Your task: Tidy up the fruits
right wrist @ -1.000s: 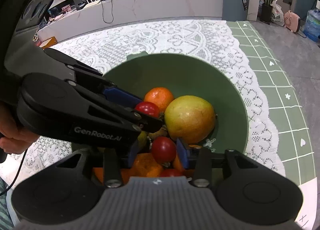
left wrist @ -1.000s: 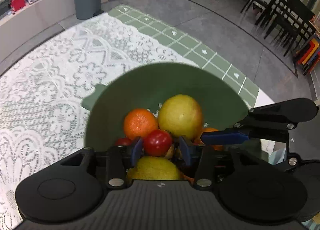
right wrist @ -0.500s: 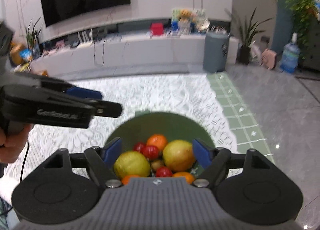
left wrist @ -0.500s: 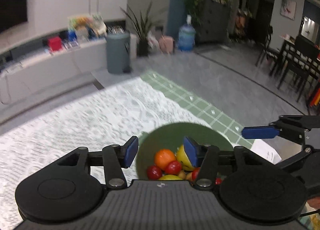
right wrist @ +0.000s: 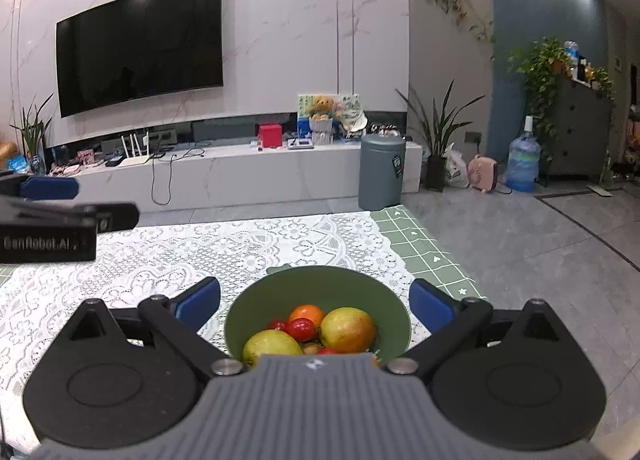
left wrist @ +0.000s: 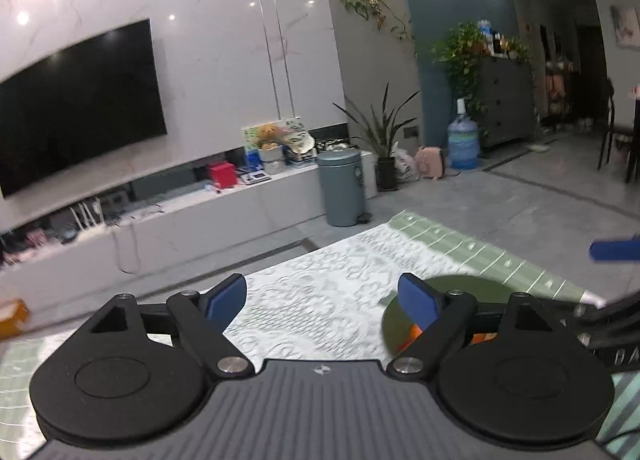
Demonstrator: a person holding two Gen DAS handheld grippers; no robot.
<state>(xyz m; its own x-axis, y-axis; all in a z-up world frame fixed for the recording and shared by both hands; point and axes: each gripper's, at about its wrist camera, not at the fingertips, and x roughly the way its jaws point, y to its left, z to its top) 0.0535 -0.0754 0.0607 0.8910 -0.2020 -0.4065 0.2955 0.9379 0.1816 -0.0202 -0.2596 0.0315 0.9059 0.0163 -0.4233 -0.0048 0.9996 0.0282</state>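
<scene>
On your left gripper [right wrist: 60, 219] the side plate reads "GenRobot.AI". Both grippers have just spread wide, nothing between either pair; right gripper [right wrist: 316, 302] hangs over the green bowl [right wrist: 320, 284] of fruits [right wrist: 348, 330] on the lace tablecloth [right wrist: 200, 252]. Grey bin [right wrist: 380, 171] stands beyond the table.

The bench [right wrist: 436, 260] wears a pale green cloth with white grid lines and small hearts, and a white lace cloth [right wrist: 200, 256] lies over most of it. A green bowl [right wrist: 360, 284] of fruit stands on the lace near the bench's right edge, where the green cloth shows bare.
</scene>
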